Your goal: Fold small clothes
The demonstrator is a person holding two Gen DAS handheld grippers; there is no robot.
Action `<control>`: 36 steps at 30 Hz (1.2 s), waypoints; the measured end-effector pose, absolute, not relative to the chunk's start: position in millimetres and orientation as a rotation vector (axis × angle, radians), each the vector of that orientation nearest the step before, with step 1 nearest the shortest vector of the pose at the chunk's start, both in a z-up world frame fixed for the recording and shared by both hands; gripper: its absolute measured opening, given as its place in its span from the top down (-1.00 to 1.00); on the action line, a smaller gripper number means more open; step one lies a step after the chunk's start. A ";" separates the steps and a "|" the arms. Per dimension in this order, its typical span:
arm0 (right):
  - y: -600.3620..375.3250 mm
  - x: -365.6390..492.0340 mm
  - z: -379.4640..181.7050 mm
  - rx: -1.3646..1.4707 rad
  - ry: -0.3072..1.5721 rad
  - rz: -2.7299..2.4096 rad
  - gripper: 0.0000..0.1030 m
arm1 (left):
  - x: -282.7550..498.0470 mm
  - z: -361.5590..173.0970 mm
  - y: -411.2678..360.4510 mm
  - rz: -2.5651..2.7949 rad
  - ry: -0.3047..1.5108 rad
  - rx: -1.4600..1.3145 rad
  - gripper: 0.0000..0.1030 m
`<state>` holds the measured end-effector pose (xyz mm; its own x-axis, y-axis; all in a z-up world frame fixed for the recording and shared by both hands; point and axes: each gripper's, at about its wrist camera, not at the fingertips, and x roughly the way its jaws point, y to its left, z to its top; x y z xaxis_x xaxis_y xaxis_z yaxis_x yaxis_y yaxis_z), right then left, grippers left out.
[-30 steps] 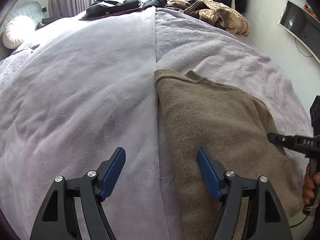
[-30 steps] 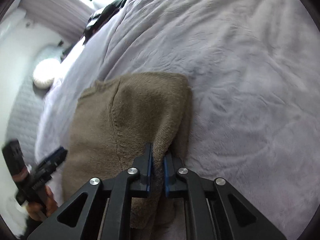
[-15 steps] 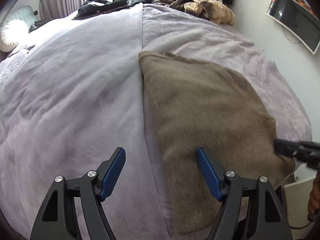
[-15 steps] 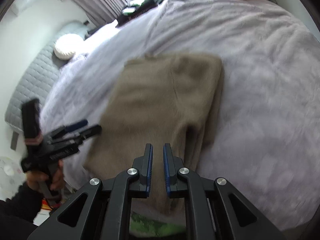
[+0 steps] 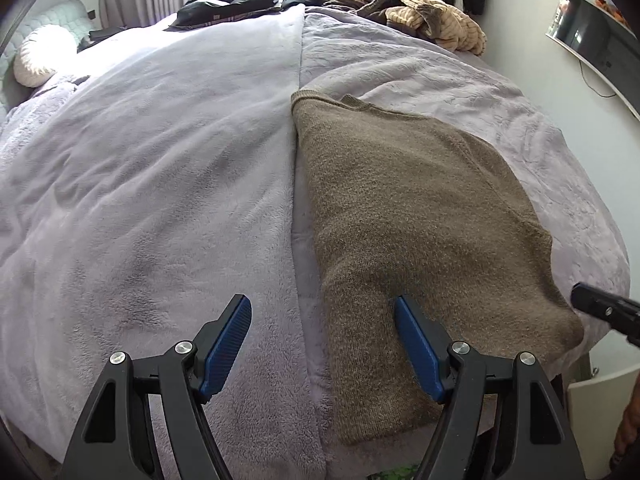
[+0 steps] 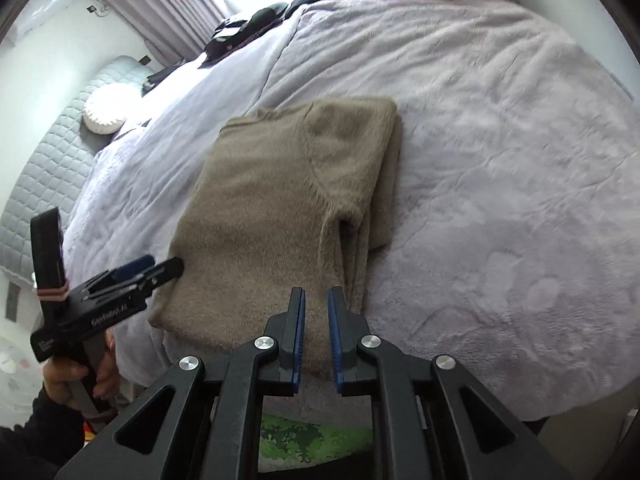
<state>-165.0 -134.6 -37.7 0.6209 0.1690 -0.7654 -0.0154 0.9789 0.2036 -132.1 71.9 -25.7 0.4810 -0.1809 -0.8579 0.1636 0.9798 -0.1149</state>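
A brown knit sweater [image 5: 408, 216] lies folded lengthwise on the lilac bed cover [image 5: 152, 168], its hem at the bed's near edge. It also shows in the right wrist view [image 6: 280, 208], with a sleeve folded over its right side. My left gripper [image 5: 322, 344] is open and empty, above the sweater's left edge near the hem. My right gripper [image 6: 316, 320] is slightly open with a narrow gap, holding nothing, just above the hem. The right gripper's tip [image 5: 600, 308] shows at the right edge of the left wrist view.
A pile of tan striped and dark clothes [image 5: 424, 16] lies at the bed's far end. A white round cushion [image 5: 40, 56] sits by the grey headboard at far left. A wall screen [image 5: 600, 36] hangs at right. A green patterned floor mat [image 6: 312, 440] lies below the bed edge.
My right gripper let go of the sweater's folded edge, drew back toward the bed's near edge and opened a little. My left gripper pulled back slightly and stayed open.
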 end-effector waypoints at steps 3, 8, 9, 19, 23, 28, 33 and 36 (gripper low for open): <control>-132.7 -161.4 -33.3 0.184 0.901 0.042 0.42 | -135.1 -20.8 69.3 -0.179 1.037 0.010 -0.46; -121.7 -154.8 -29.7 0.166 0.901 -0.019 -0.55 | -142.5 -12.2 70.0 -0.150 1.010 0.006 -1.00; -118.6 -153.7 -29.9 0.162 0.901 -0.028 -0.58 | -143.8 -10.5 69.3 -0.145 1.004 0.013 -1.00; -98.7 -146.7 -26.1 0.087 0.886 -0.143 -0.99 | -144.9 -6.1 63.5 -0.112 1.013 0.009 -1.00; -95.2 -145.8 -28.7 0.077 0.897 -0.163 -0.99 | -144.2 -4.4 61.4 -0.100 1.018 0.012 -1.00; -93.4 -145.3 -34.5 0.075 0.916 -0.167 -0.99 | -143.9 -3.7 59.3 -0.100 1.022 0.012 -1.00; -93.9 -145.0 -37.6 0.078 0.928 -0.178 -0.99 | -143.9 -2.0 58.2 -0.102 1.022 0.011 -1.00; -94.4 -145.3 -37.7 0.075 0.926 -0.179 -0.99 | -144.2 -1.6 57.8 -0.098 1.023 0.009 -1.00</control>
<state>-145.3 -94.4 -37.7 0.5872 -0.1213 -0.8003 0.1861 0.9824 -0.0124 -144.2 57.8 -1.6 0.5169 -0.0774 -0.8525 0.0860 0.9956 -0.0382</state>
